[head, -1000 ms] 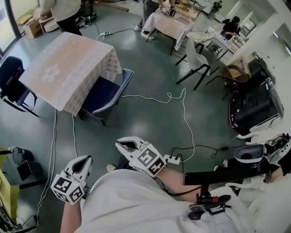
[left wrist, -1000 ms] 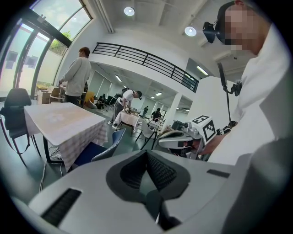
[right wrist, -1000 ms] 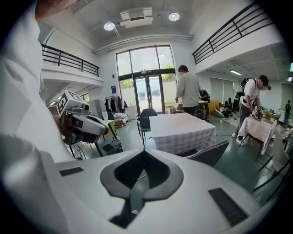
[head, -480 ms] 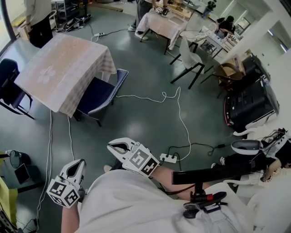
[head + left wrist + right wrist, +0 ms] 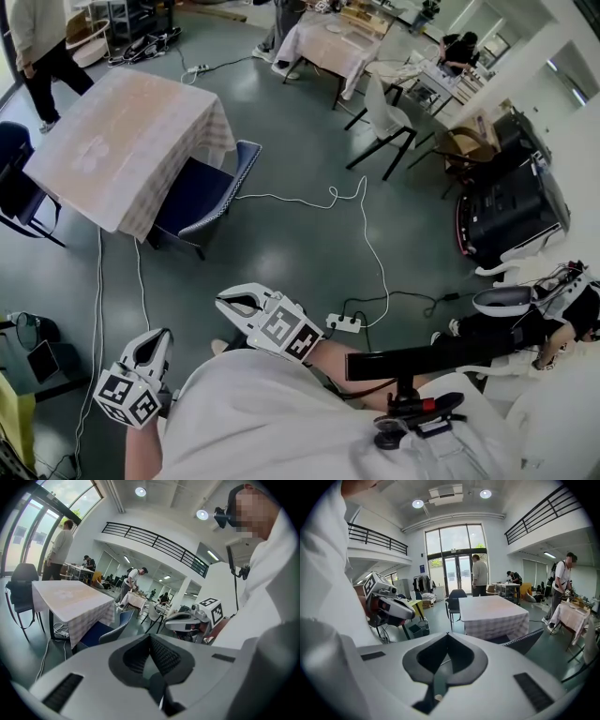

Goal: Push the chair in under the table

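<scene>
**Both the left gripper [image 5: 155,339] and the right gripper [image 5: 225,302] closed and empty; chair [image 5: 202,192] part-way out from table [image 5: 122,141]**

Held low in front of the white-clad torso in the head view, side by side but not touching, left one lower and nearer the picture's edge. Closed tip to tip in each gripper view, with nothing between the pads. Aimed roughly toward the table, well apart from it and from the chair, with open grey floor [image 5: 281,253] between.

Parked at the table's near right side: blue seat partly under the hanging edge of the pale checked tablecloth, backrest sticking out into the room. Flanked on the far left side by a second, darker chair [image 5: 14,173]. Crossed to the right of the blue chair by a white cable [image 5: 361,220] looping over the floor down to a power strip [image 5: 344,324] just beside the right gripper. Beyond the table, at top left, a standing person [image 5: 37,42].
</scene>
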`<action>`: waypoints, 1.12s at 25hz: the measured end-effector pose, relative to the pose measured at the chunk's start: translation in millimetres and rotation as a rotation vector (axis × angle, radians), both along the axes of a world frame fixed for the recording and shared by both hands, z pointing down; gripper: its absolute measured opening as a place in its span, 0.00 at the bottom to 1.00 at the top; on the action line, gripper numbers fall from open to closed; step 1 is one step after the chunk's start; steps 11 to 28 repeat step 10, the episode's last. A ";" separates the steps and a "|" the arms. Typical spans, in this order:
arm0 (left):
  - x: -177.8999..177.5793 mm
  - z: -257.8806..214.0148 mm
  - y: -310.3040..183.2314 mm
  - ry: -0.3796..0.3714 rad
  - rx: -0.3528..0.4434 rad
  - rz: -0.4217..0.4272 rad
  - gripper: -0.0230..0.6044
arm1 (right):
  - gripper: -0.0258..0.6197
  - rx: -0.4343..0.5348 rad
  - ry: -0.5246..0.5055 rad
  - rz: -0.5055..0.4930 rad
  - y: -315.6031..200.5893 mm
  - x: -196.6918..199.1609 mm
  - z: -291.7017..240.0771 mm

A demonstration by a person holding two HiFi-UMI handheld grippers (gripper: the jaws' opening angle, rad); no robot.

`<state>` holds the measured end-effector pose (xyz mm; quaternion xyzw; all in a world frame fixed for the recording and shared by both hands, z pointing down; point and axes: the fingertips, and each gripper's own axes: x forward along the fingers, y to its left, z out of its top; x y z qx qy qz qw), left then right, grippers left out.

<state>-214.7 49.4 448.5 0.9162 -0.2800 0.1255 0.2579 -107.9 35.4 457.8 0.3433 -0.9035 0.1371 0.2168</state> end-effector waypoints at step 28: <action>-12.4 8.3 -12.3 0.000 -0.034 -0.023 0.05 | 0.06 -0.016 0.004 -0.011 -20.3 -10.9 7.3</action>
